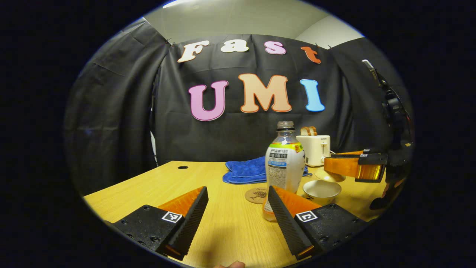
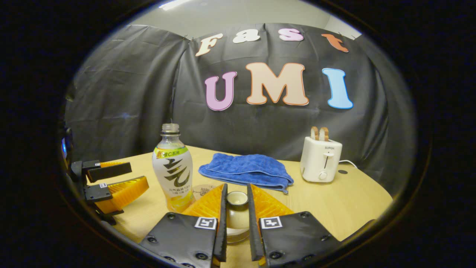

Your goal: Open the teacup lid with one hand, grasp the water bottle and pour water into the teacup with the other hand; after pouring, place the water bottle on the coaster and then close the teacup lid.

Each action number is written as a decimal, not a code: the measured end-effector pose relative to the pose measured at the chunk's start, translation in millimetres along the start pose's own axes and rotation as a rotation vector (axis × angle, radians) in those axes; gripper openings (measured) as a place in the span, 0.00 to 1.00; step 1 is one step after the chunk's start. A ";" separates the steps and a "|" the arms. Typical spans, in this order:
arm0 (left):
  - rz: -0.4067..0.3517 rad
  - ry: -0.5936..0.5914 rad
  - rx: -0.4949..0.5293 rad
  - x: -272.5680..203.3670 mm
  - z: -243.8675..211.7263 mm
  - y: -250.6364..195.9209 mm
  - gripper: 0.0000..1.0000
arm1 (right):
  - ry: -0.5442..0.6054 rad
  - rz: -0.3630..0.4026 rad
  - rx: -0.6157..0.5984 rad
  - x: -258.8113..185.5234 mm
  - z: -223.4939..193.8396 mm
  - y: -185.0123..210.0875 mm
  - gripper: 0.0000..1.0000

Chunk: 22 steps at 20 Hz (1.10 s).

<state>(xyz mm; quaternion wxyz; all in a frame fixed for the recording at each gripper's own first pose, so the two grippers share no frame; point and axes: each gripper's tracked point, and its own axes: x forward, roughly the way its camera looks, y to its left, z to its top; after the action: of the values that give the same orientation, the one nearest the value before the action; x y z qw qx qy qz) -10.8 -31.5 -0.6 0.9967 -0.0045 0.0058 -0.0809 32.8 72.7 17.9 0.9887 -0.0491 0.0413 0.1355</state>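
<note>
An uncapped water bottle [image 1: 284, 167] [image 2: 173, 171] with a pale label stands on the wooden table. A round cork coaster [image 1: 256, 195] [image 2: 202, 190] lies just beside it. My left gripper [image 1: 238, 191] [image 2: 137, 175] is open just above the table, its right finger partly in front of the bottle's base. The teacup [image 1: 321, 190], a pale bowl, sits uncovered to the right of the bottle. My right gripper [image 2: 237, 190] [image 1: 327, 165] is shut on the knob of the teacup lid [image 2: 237, 219] [image 1: 329, 175], holding it lifted just behind the cup.
A blue cloth [image 1: 247, 171] [image 2: 247, 169] lies crumpled behind the bottle. A white toaster [image 1: 315, 149] [image 2: 320, 163] with bread slices stands at the back right. A cable hole [image 1: 182, 167] marks the table's far left. The table edge [image 1: 111, 186] runs near my left gripper.
</note>
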 end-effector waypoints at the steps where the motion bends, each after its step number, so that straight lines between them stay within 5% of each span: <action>1: -0.026 0.004 -0.002 -0.7 -1.2 -6.5 0.94 | -0.010 -0.007 -0.001 -5.6 4.2 -4.2 0.27; 10: -0.163 -0.008 -0.027 11.5 10.9 -52.7 0.95 | -0.055 -0.065 0.040 -41.5 20.1 -38.4 0.27; 22: -0.176 0.071 -0.003 48.3 1.2 -70.3 0.95 | -0.063 -0.092 0.072 -54.3 18.0 -60.7 0.27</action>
<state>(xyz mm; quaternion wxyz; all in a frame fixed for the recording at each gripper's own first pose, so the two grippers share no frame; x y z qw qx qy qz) 25.5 -108.7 0.8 0.9849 -0.0034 0.0405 -0.1680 -1.6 2.1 46.1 0.9958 -0.0111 0.0125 0.0897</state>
